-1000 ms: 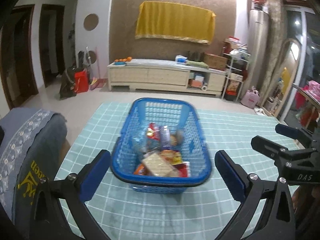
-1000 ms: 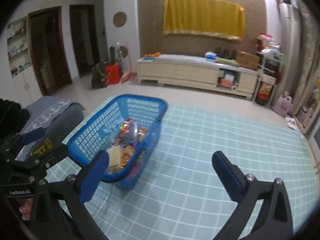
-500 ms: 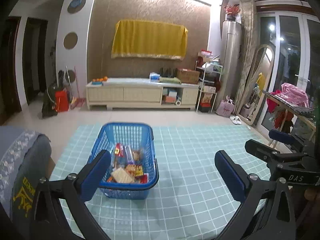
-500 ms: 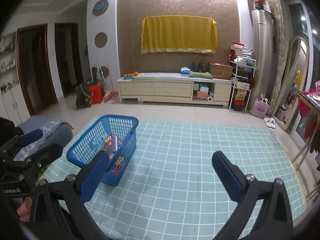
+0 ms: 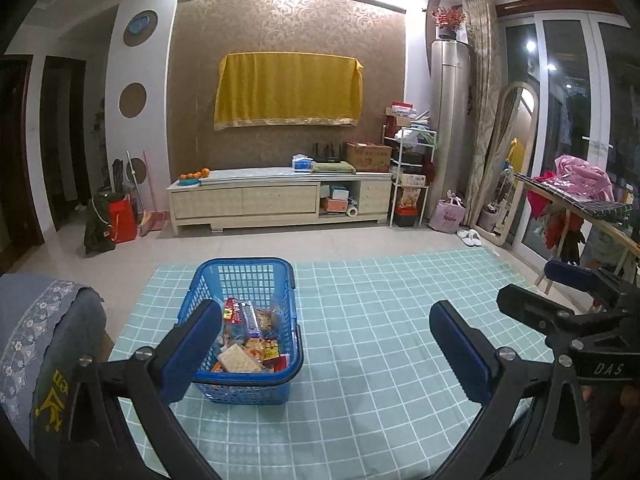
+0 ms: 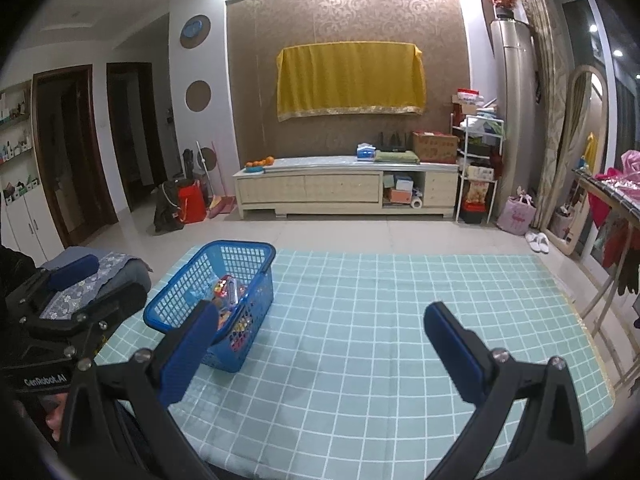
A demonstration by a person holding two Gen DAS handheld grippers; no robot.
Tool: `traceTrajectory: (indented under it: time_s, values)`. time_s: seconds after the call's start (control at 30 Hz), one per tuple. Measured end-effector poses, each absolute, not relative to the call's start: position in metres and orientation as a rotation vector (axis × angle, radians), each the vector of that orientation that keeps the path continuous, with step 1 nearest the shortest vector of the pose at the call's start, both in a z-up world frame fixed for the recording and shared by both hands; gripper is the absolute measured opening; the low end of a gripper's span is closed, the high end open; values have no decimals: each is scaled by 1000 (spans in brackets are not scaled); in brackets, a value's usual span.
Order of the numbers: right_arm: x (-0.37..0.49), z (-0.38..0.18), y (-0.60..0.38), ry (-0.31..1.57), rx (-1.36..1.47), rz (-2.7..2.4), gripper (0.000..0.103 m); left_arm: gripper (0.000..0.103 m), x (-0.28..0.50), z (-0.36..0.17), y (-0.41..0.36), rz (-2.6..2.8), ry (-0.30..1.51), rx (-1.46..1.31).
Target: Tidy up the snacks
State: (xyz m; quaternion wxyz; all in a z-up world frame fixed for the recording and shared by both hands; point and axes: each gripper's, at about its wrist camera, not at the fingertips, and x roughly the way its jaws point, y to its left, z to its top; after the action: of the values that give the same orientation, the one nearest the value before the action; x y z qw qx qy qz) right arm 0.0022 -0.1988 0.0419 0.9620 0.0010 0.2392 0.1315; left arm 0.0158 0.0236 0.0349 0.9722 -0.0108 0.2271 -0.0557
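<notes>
Nearest to both cameras, the two grippers hang above the tabletop with nothing between their blue-padded fingers. The left gripper (image 5: 328, 344) has its fingers spread wide; its left pad sits in front of the near-left corner of the basket in that view, though whether it touches the basket cannot be told. The right gripper (image 6: 320, 348) is likewise spread wide and empty, over bare checked cloth, with its left pad overlapping the basket's near end in its own view.

Under them lies the tabletop (image 5: 380, 420), covered in a light green cloth with a white grid. On its left part stands a blue plastic basket (image 5: 244, 276) with mesh walls, its handles folded down along the rim. Inside it the snacks (image 5: 250, 344) are piled loosely toward the near end: red and yellow packets, a pale cracker pack and a wrapped bar.

Left of the tabletop, a grey seat with a flowered cover (image 5: 36, 320) shows. Farther off, across the tiled floor, a long pale cabinet (image 5: 276, 200) stands against the patterned wall, and above it hangs a yellow cloth (image 5: 288, 92).
</notes>
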Motion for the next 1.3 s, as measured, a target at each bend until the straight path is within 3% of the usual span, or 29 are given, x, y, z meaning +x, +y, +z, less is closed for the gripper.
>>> traceTrajectory:
  time_s: [1.3]
  values:
    - [-7,40,-196,494,-3,271,103,103,13,33,29,-140,486,-50]
